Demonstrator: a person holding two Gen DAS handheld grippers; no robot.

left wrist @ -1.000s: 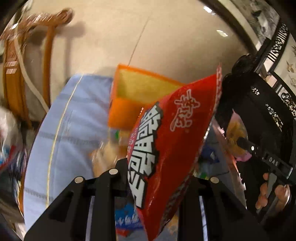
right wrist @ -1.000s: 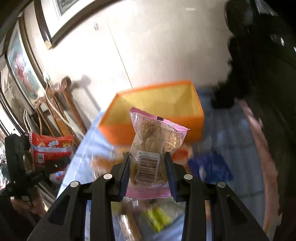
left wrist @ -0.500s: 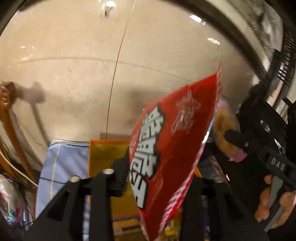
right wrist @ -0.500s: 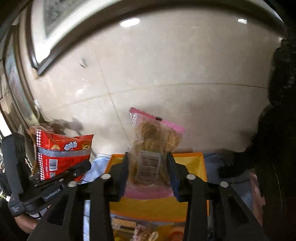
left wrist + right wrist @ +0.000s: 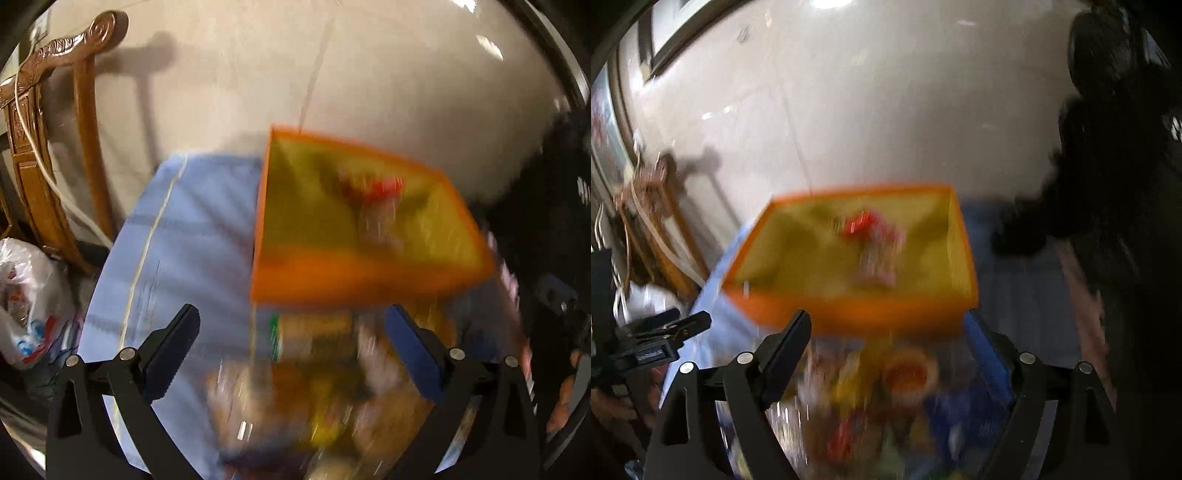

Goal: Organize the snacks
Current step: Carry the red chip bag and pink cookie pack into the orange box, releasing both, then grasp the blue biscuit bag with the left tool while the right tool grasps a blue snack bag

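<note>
An orange box (image 5: 351,275) with a yellow inside stands on the blue tablecloth (image 5: 184,240). In it lie a red snack bag (image 5: 382,186) and a clear pink-edged packet (image 5: 376,232), both blurred. The right wrist view shows the same box (image 5: 868,312), red bag (image 5: 864,223) and packet (image 5: 879,264). My left gripper (image 5: 291,317) hangs over the box's near wall, its jaws opening with nothing between them. My right gripper (image 5: 886,321) is likewise opening and holds nothing. A blurred heap of loose snacks (image 5: 314,387) lies below both grippers, in front of the box.
A carved wooden chair (image 5: 40,110) and a white plastic bag (image 5: 29,295) stand left of the table. Dark carved furniture (image 5: 1108,184) rises at the right. A pale tiled wall is behind the box. The left gripper's body (image 5: 661,336) shows at the right wrist view's left edge.
Both grippers let go: the red bag left the left jaws and the pink-edged packet left the right jaws, and both now lie in the box. Both views tilted downward.
</note>
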